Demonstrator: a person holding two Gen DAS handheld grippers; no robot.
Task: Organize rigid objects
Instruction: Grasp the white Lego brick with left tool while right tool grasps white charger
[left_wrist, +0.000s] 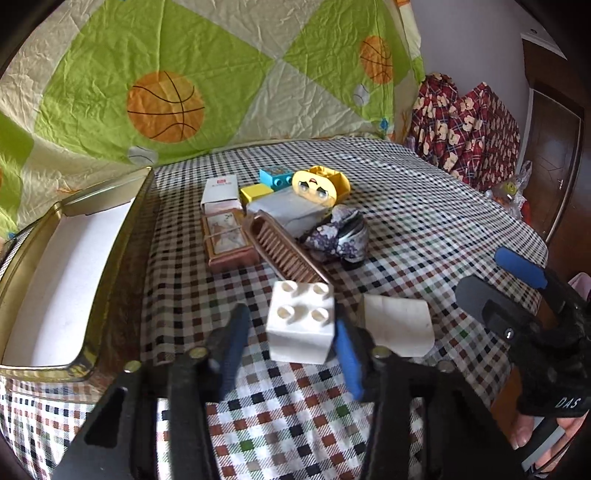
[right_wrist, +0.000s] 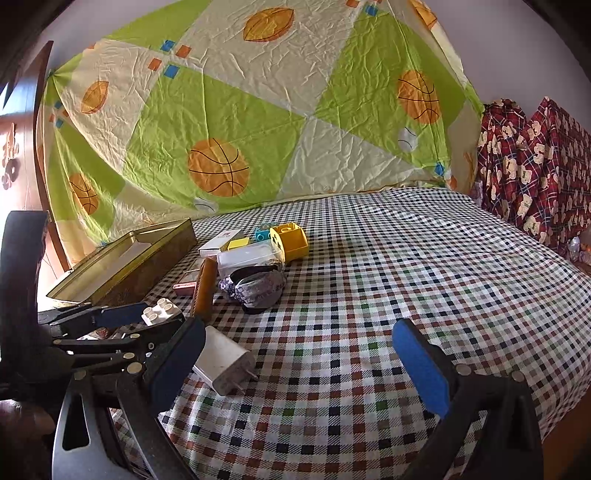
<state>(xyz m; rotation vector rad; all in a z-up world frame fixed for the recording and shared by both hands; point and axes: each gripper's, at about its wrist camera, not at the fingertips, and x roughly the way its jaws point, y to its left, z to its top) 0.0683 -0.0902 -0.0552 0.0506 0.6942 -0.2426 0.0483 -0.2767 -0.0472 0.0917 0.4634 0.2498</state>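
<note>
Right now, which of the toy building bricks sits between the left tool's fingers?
The white four-stud plastic brick; the blue and yellow bricks lie in the far pile.

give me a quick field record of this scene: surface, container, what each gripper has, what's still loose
surface: checked tablecloth
container: open gold tin, white-lined, at the left, nothing visible inside
left gripper: around white toy brick, right pad touching it, left pad's contact unclear
right gripper: open, holding nothing
beside brick: white charger plug
loose pile: brown brush, framed picture, floral cloth, yellow toy, teal brick
</note>
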